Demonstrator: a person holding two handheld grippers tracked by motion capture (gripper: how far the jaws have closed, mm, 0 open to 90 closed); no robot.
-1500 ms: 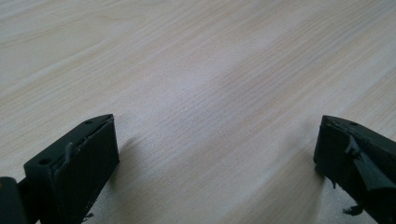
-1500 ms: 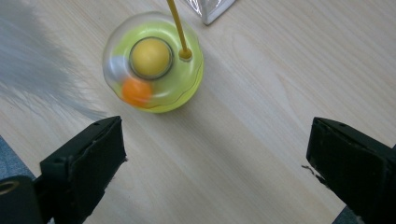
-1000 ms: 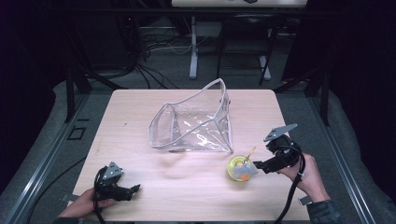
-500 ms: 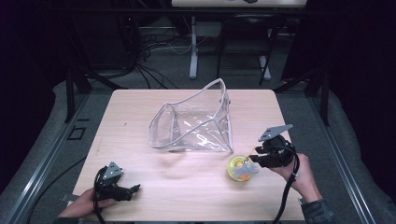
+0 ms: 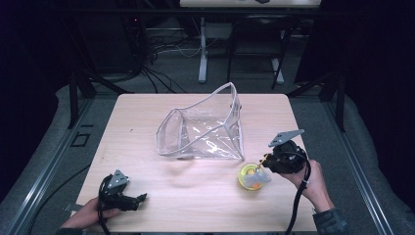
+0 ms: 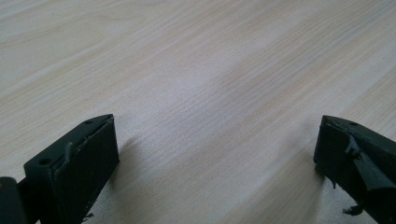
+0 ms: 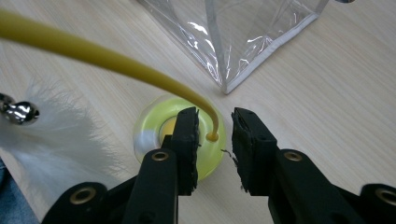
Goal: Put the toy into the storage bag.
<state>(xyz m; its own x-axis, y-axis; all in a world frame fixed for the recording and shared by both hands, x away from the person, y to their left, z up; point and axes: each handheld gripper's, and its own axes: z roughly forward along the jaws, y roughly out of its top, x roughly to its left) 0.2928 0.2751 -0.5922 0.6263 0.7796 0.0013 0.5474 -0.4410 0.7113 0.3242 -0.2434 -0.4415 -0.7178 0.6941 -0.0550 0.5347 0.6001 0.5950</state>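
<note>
A yellow-green disc toy lies on the wooden table at the front right. A curved yellow stalk rises from its top, and a white feather with a small metal bell lies beside it. My right gripper reaches over the disc. Its jaws have just been closing and now stand narrow, with the foot of the stalk between them; a gap still shows beside the stalk. My left gripper rests at the front left, open wide over bare wood.
A clear plastic bag with white piping stands open at the table's middle, its corner just beyond the disc. Dark floor, cables and a stand lie behind the table.
My right gripper has moved left onto the disc toy and its jaws have narrowed around the stalk's foot. The left gripper has not moved.
</note>
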